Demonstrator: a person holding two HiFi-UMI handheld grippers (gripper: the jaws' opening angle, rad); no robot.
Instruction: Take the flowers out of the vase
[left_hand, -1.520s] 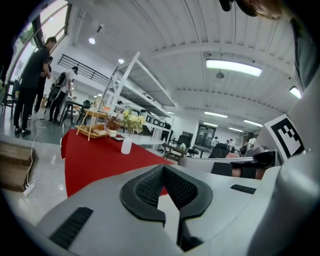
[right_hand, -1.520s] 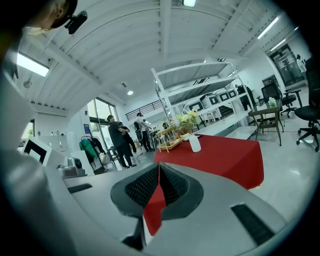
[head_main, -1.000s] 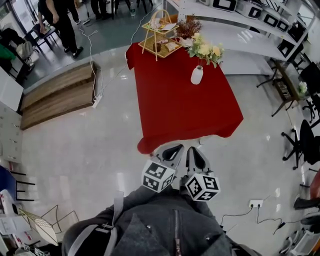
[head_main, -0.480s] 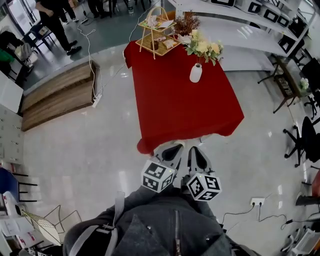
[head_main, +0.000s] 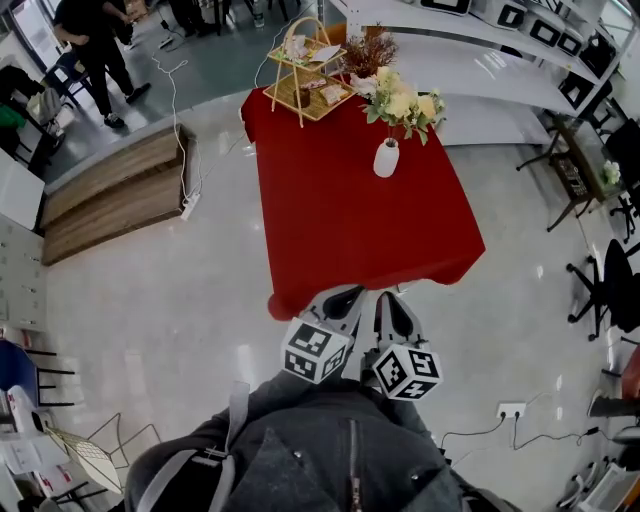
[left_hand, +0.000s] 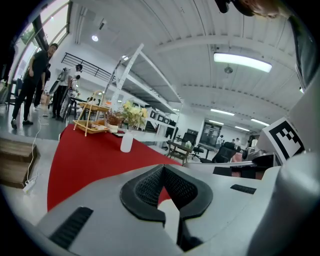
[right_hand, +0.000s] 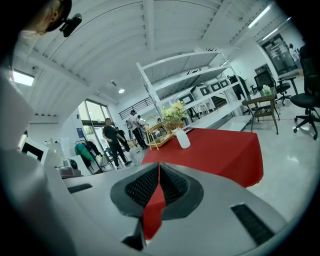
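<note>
One desk (head_main: 350, 230), covered in a red cloth, is counted. One white vase (head_main: 386, 158) is seen near its far right corner, and one bunch of flowers (head_main: 403, 103) is held in it. One two-tier basket stand (head_main: 305, 85) and one bunch of dried brown stems (head_main: 368, 52) are counted at the far edge. Two tools are counted at the near edge, a left tool (head_main: 343, 297) and a right tool (head_main: 392, 301), and two marker cubes (head_main: 316, 350) are carried on them, one each. At least two standing people (head_main: 90, 40) are made out beyond the far left corner.
</note>
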